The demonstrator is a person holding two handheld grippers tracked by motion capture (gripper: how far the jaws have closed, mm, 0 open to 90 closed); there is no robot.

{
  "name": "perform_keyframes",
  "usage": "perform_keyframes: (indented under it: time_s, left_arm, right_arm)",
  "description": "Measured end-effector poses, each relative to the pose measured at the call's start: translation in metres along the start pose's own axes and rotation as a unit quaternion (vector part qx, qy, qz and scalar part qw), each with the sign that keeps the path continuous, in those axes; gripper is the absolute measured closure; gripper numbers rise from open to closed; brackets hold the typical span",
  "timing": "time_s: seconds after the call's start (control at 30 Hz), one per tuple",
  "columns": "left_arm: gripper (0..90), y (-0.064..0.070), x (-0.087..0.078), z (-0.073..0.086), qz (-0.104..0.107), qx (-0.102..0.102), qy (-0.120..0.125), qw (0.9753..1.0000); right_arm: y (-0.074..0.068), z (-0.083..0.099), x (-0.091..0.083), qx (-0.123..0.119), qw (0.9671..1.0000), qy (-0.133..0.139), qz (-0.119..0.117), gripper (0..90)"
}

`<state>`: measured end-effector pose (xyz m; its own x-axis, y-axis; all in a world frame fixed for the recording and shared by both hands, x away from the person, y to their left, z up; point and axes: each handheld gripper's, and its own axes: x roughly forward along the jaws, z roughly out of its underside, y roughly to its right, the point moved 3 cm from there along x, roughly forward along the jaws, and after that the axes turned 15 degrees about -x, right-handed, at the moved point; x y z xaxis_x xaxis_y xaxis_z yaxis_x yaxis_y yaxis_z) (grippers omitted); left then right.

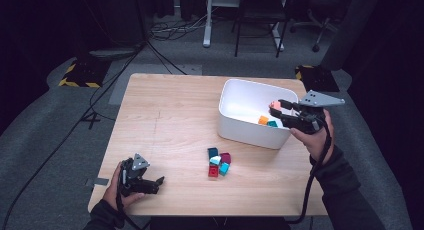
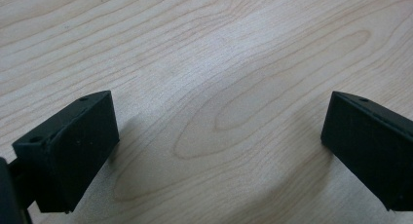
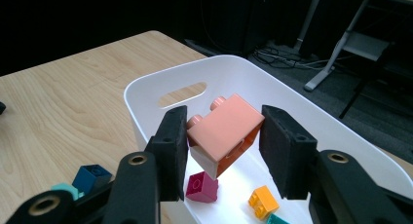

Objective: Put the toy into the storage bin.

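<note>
My right gripper [image 1: 276,108] is shut on a salmon-pink brick [image 1: 274,105], held tilted above the white bin [image 1: 235,132]. In the right gripper view the brick [image 3: 225,131] sits between both pads, studs pointing up and away, over the bin's inside. On the bin floor [image 3: 243,180] lie a magenta brick [image 3: 200,187], an orange brick [image 3: 263,200] and a teal one [image 3: 275,219]. My left gripper [image 1: 156,184] rests open at the table's near left corner, with bare wood between its jaws [image 2: 219,136].
A small cluster of loose bricks [image 1: 218,162] in red, maroon, dark teal and cyan lies on the wooden table [image 1: 165,115] just in front of the bin. Cables and desk legs [image 1: 207,25] stand on the floor beyond the far edge.
</note>
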<state>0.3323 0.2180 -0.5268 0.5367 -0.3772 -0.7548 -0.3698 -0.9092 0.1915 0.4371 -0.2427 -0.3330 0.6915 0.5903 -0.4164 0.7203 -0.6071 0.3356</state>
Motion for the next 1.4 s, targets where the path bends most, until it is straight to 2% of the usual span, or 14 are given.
perform_keyframes:
  time_s: [0.17, 0.4, 0.9, 1.0, 1.23, 1.4]
  left_arm:
    - [0.5, 0.000, 0.000, 0.000, 0.000, 0.000, 0.000, 1.0000]
    - [0.5, 0.000, 0.000, 0.000, 0.000, 0.000, 0.000, 1.0000]
    - [0.5, 0.000, 0.000, 0.000, -0.001, 0.000, 0.001, 1.0000]
    - [0.5, 0.000, 0.000, 0.000, 0.000, 0.000, 0.000, 1.0000]
    - [0.5, 0.000, 0.000, 0.000, 0.000, 0.000, 0.000, 1.0000]
    - [0.5, 0.000, 0.000, 0.000, 0.000, 0.000, 0.000, 1.0000]
  right_arm:
    - [0.008, 0.005, 0.012, 0.023, 0.9997, -0.005, -0.002, 54.8]
    - [0.017, 0.013, 0.024, 0.029, 0.9990, -0.030, 0.012, 54.7]
    - [0.022, 0.028, 0.028, 0.040, 0.9975, -0.055, 0.014, 54.4]
    - [0.022, 0.029, 0.029, 0.048, 0.9971, -0.058, 0.011, 49.8]
    - [0.016, 0.026, 0.023, 0.031, 0.9984, -0.044, 0.018, 49.6]
    - [0.008, 0.020, 0.018, 0.019, 0.9992, -0.033, 0.012, 49.2]
